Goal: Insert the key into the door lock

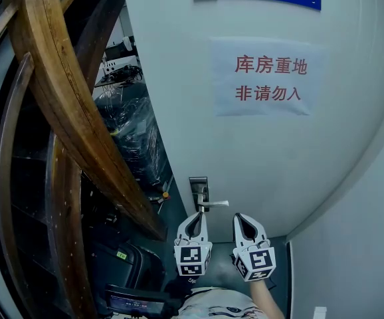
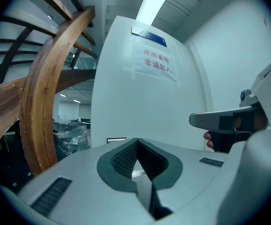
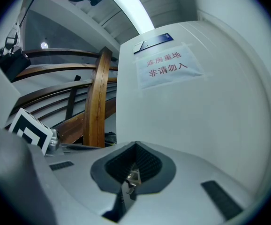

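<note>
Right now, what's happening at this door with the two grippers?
A person stands at a white door holding a gripper in each hand. The right gripper pinches a small metal key; the left gripper is shut and empty. Both point toward the lever handle and lock plate, and the key is not in the lock yet.

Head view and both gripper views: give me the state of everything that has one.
left gripper: shut
right gripper: shut on the key
key: pinched between the fingers, not yet in the lock
lever handle: level
paper sign: stuck flat on the door
</note>
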`<state>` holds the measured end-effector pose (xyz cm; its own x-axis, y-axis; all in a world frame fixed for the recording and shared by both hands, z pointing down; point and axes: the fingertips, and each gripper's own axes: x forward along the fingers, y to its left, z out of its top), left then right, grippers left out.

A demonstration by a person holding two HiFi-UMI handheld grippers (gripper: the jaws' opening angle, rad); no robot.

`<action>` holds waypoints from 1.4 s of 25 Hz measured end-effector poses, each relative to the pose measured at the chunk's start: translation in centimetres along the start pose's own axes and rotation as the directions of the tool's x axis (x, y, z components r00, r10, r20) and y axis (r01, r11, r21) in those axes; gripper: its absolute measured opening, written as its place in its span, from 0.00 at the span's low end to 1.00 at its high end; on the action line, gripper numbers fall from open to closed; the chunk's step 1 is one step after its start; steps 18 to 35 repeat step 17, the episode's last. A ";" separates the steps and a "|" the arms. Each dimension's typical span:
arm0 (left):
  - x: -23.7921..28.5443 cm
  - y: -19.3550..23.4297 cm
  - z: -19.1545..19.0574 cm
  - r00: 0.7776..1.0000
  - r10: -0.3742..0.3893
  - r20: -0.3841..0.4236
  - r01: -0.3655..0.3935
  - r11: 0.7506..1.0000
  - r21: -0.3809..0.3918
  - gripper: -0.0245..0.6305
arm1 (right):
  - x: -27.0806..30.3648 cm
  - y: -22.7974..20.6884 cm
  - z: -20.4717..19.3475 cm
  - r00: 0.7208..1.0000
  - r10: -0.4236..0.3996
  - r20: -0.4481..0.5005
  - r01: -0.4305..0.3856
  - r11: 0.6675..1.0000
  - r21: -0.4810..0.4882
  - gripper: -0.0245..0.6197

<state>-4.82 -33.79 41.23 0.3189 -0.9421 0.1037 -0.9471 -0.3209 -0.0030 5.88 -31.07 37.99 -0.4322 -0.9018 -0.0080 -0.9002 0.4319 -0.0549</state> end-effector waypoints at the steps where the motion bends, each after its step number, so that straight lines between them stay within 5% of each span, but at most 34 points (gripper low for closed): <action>1: 0.0 0.0 -0.1 1.000 0.000 -0.001 0.000 1.000 0.001 0.04 | 0.0 0.0 -0.1 1.000 0.001 -0.002 -0.001 1.000 0.000 0.05; 35: -0.5 0.1 -0.6 1.000 -0.008 -0.013 0.008 1.000 0.007 0.04 | -0.6 0.3 -0.5 1.000 0.003 -0.012 -0.003 1.000 0.008 0.05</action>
